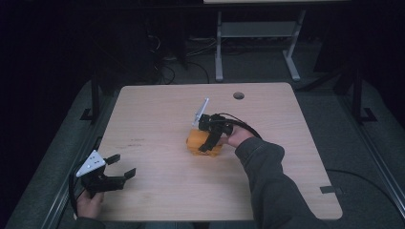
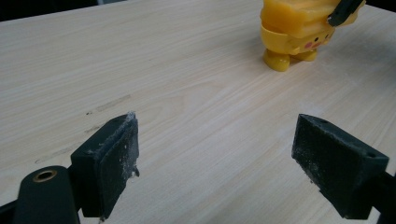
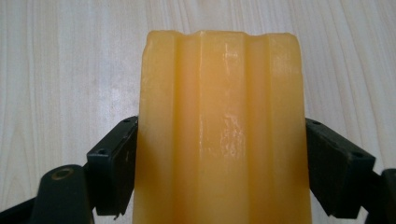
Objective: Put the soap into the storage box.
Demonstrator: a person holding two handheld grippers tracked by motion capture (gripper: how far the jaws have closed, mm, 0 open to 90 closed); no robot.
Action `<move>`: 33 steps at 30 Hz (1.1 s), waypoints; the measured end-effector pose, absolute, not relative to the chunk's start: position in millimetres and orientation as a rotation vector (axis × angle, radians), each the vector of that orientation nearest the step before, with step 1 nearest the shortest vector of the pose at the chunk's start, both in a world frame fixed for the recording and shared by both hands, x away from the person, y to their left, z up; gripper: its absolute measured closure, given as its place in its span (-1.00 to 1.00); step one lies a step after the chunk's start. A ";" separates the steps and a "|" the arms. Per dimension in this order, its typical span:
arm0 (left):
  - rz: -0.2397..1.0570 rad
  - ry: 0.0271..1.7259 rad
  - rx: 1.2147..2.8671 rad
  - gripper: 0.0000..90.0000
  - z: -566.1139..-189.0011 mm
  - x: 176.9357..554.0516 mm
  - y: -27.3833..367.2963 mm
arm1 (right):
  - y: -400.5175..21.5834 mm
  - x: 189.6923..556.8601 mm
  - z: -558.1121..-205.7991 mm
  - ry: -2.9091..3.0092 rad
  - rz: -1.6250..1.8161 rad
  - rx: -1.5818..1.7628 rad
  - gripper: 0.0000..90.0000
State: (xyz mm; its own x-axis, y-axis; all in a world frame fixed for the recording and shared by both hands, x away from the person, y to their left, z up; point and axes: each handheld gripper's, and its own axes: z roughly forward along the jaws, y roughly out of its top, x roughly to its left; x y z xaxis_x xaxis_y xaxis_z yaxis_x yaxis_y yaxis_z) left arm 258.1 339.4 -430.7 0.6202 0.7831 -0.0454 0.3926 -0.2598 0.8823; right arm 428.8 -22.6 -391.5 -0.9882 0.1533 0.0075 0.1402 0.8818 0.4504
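Right gripper view: right claw (image 3: 219, 154) grips yellow toy (image 3: 222, 126), bottom cropped; left claw (image 2: 229, 163) gapes.

A light wooden table (image 1: 157, 119) carries a yellow toy figure (image 1: 203, 143) near its middle, standing nearer than the round hole (image 1: 238, 95).

no readable text, labels or numbers
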 end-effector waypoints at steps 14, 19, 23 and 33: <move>0.508 0.939 1.875 -0.68 -430.5 257.8 339.6 | -22.3 428.2 -391.4 3.021 0.709 0.262 -0.56; 0.507 0.937 1.874 -0.68 -430.6 258.0 339.5 | -22.6 428.1 -390.8 3.022 0.709 0.272 -0.57; 0.507 0.938 1.873 -0.68 -430.7 258.0 339.3 | -23.1 427.9 -390.3 3.022 0.717 0.283 -0.58; 0.506 0.937 1.872 -0.68 -430.6 258.0 338.8 | -26.9 426.3 -385.9 3.007 0.739 0.296 -0.61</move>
